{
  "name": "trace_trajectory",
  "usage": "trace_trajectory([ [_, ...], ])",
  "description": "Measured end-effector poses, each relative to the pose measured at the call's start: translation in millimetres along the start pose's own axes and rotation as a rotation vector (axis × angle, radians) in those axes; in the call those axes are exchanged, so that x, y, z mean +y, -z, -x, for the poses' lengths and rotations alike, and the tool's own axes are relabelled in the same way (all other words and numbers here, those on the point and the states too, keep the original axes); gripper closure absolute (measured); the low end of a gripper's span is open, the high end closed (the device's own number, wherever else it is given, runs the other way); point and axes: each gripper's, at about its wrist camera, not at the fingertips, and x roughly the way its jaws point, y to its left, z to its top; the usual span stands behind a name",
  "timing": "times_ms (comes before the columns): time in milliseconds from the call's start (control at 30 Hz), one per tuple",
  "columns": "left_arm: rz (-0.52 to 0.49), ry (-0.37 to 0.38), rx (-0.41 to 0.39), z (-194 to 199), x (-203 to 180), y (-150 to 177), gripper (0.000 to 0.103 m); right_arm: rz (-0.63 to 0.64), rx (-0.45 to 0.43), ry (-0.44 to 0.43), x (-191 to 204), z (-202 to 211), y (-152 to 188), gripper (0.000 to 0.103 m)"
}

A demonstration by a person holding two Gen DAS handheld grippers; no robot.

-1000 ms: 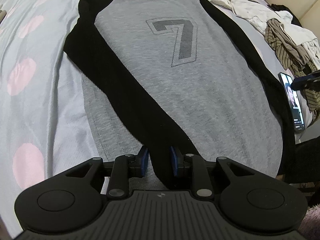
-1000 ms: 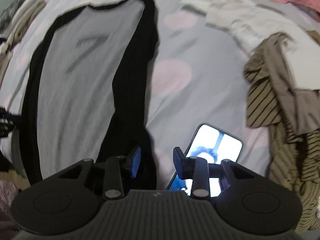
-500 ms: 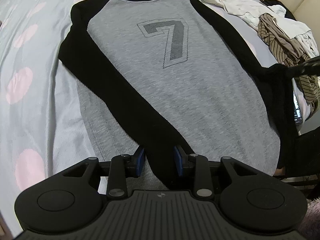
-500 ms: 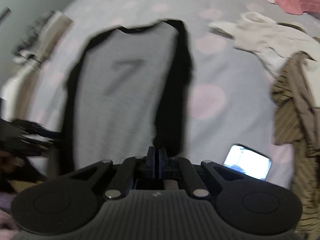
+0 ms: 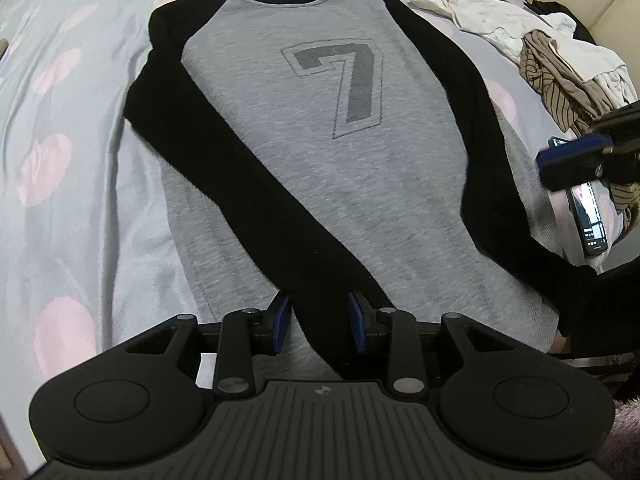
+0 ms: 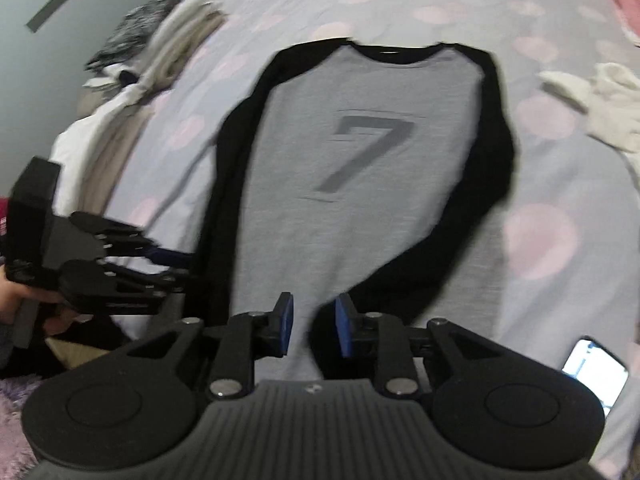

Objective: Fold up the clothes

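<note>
Shirt (image 5: pixel 320 168), grey body with black raglan sleeves and a printed "7", lies face up on the bed (image 5: pixel 60 208), collar at the far end, hem nearest the grippers.

Left sleeve (image 5: pixel 256 184) is already folded diagonally across the body; its cuff end runs down between the pads of the left gripper (image 5: pixel 319 322). Jaws stand slightly apart with the cuff between them; whether the pads actually press the cloth I cannot tell.

Right gripper (image 6: pixel 313 328): jaws are opening. In the right wrist view the dark end of the right sleeve (image 6: pixel 472 216) sits between the pads and against the right-hand one, but the frame is blurred, so a grip cannot be confirmed. In the left wrist view this gripper sits out past the shirt's right edge, above the phone (image 5: pixel 588 216).

Step in hand (judgement): sleeve folding. Left sleeve placed; right sleeve partly drawn inward along the right edge, not yet crossed over the body.

Next move calls for (judgement):
- lay the right sleeve flat across the grey panel, mirroring the left
- release both cuffs without dragging them
- then take the hem and fold toward the collar

Note: unfolded clothes (image 5: pixel 560 56) lie heaped at the right; folded pile (image 6: pixel 132 92) at left.
</note>
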Motion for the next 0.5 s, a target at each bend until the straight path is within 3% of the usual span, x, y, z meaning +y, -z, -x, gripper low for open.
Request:
trace_trajectory([
  [100, 0.005, 0.001, 0.004, -1.3, 0.6, -1.1, 0.075, -0.029, 0.019, 0.058, -14.1, -0.2, 7.3, 0.076],
  [267, -0.010, 0.003, 0.003, -1.4, -2.7, -2.8, 0.075, -0.048, 0.074, 0.081, -23.0, -16.8, 26.8, 0.076],
  [433, -0.019, -0.006, 0.008, -2.7, -3.6, -2.6, 0.075, 0.016, 0.111, 0.127, -17.2, -39.9, 33.7, 0.076],
  [500, -0.018, -0.008, 0.009, -2.7, -3.0, -2.2, 0.075, 0.041, 0.121, 0.130, -13.0, -45.3, 35.8, 0.087],
])
